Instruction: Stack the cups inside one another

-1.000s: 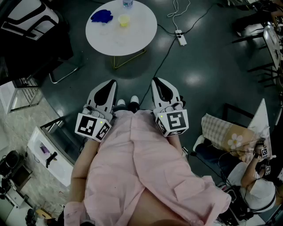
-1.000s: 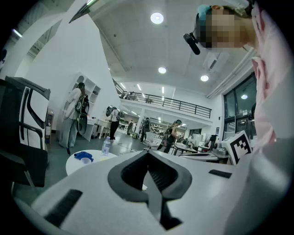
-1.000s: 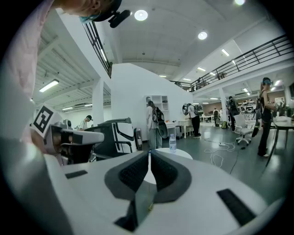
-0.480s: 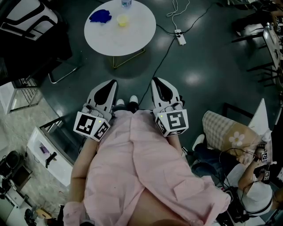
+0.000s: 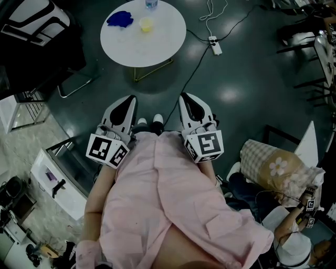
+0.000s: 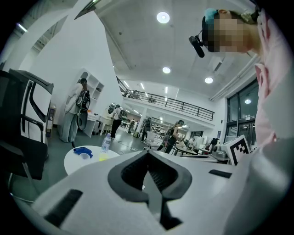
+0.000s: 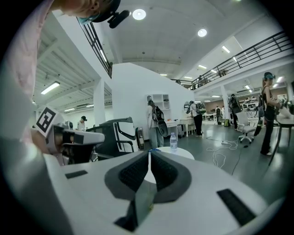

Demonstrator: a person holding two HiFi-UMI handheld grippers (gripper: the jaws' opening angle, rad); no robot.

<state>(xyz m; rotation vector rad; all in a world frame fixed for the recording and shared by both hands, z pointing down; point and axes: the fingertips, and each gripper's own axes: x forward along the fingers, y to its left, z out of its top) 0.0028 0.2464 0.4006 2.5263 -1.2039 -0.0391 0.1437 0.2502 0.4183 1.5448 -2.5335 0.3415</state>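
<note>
A round white table stands a few steps ahead on the dark floor. On its far side are a blue cup, a yellow cup and a water bottle. My left gripper and right gripper are held side by side close to my body, well short of the table, both shut and empty. In the left gripper view the blue cup, the yellow cup and the bottle show beyond the closed jaws. The right gripper view shows only the bottle and the table's edge.
A power strip with cables lies on the floor right of the table. A black chair stands at upper left, a white cabinet at left. A person sits at lower right. Other people stand far off in the hall.
Both grippers have kept their place and stayed shut. The seated person at lower right has shifted a little.
</note>
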